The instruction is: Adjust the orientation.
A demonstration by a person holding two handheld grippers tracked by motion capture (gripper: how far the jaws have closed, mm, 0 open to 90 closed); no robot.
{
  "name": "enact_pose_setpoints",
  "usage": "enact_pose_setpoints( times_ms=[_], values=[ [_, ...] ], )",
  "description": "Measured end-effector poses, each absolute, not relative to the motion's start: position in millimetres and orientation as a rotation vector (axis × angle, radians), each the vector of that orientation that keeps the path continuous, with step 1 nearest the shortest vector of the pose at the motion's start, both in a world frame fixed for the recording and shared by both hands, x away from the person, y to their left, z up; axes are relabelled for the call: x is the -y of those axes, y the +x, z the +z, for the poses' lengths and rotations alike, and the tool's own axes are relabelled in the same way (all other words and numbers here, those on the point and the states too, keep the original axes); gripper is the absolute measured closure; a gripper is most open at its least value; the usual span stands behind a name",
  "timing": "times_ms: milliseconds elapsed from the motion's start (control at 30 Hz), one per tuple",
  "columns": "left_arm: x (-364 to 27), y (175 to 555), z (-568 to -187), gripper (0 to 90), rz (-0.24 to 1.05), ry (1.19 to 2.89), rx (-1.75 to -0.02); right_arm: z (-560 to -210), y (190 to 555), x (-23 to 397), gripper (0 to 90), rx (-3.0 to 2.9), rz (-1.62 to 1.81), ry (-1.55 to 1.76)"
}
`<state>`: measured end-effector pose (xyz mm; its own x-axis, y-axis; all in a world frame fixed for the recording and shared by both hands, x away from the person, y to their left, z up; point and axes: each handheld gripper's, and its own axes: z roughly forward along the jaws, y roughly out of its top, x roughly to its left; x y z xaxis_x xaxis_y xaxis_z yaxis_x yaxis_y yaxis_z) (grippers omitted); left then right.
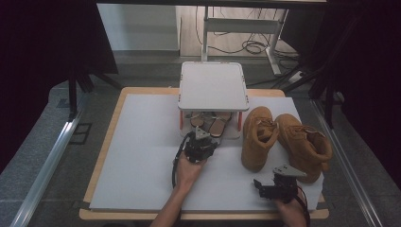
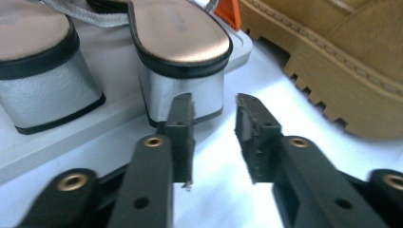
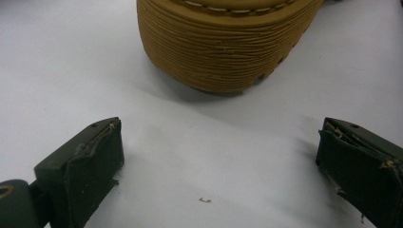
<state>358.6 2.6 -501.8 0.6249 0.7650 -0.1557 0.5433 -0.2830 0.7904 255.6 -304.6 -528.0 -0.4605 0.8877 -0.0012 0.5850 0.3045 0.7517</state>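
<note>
Left gripper (image 2: 215, 124): black two-jaw tool, jaws narrowed to a slim gap with nothing between them, the left jaw tip just at the heel of the nearer sandal; not gripping.
Silver block-heeled sandal (image 2: 183, 57): nearer of a pair, standing on the lower shelf of the white two-tier shoe rack (image 1: 213, 85), heel towards the gripper and close to the shelf's front edge.
Its mate (image 2: 40, 61): second silver sandal, alongside on the same shelf.
Handling: likely light and rigid at the heel; the metallic covering looks smooth, perhaps slippery. Pinching across the squared heel block seems the surest hold; the thin straps would flop.
Right gripper (image 3: 216, 164): jaws spread wide and empty, low over the white table mat (image 3: 71, 71), facing the ribbed toe of a tan suede boot (image 3: 223, 52).
High view: both hands, the rack's bare top tier, and the pair of tan boots (image 1: 283, 139) right of the rack.
Left gripper view: the heel's black trim and the jaw gap, too small to read from above.
</note>
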Motion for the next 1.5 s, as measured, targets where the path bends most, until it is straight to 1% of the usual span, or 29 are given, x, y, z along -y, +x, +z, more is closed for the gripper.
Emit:
enact_pose_setpoints(
  times_ms=[100,167,233,700,1500],
  values=[
    [-4.0,359.6,-502.5,81.8,0.323,1.96,-1.032,-528.0,255.6,304.6,2.3,-2.158,0.977,1.312],
    [-3.6,360.4,-501.6,86.3,0.333,1.965,-1.021,-528.0,255.6,304.6,2.3,-2.159,0.977,1.311],
    [-1.9,362.0,-501.3,88.9,0.352,1.983,-1.019,-528.0,255.6,304.6,2.3,-2.158,0.977,1.312],
    [6.4,375.2,-502.5,89.6,0.388,1.994,-1.027,-528.0,255.6,304.6,2.3,-2.158,0.977,1.312],
    [19.8,404.1,-502.0,89.7,0.394,1.995,-1.046,-528.0,255.6,304.7,2.3,-2.158,0.978,1.312]
  ],
)
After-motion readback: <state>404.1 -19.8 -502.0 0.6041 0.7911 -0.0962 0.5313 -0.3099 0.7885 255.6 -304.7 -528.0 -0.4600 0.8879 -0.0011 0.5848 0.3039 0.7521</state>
